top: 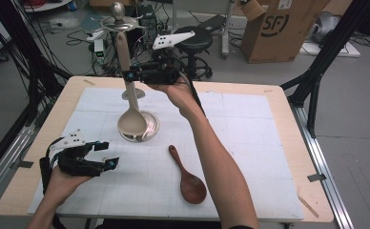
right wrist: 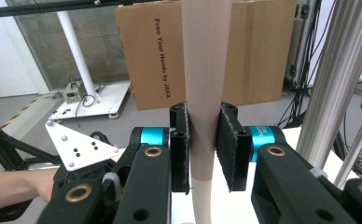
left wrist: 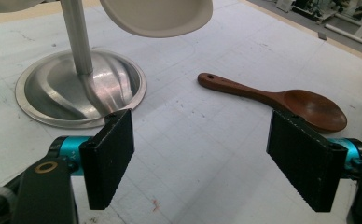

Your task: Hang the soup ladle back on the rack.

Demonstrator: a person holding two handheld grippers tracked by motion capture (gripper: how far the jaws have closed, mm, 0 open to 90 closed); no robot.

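White mat [top: 250, 143], hand-held gripper [right wrist: 203, 149] around beige spoon [right wrist: 206, 70]

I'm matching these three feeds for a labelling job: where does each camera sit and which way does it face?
High view: above the person's side, facing forward and down on the white-matted table; forearms, both grippers.
Left gripper view: rides the left gripper, facing the dark wooden spoon; open jaws.
Right gripper view: rides the right gripper, level, clamping the beige plastic spoon.
Shared: round metal stand.
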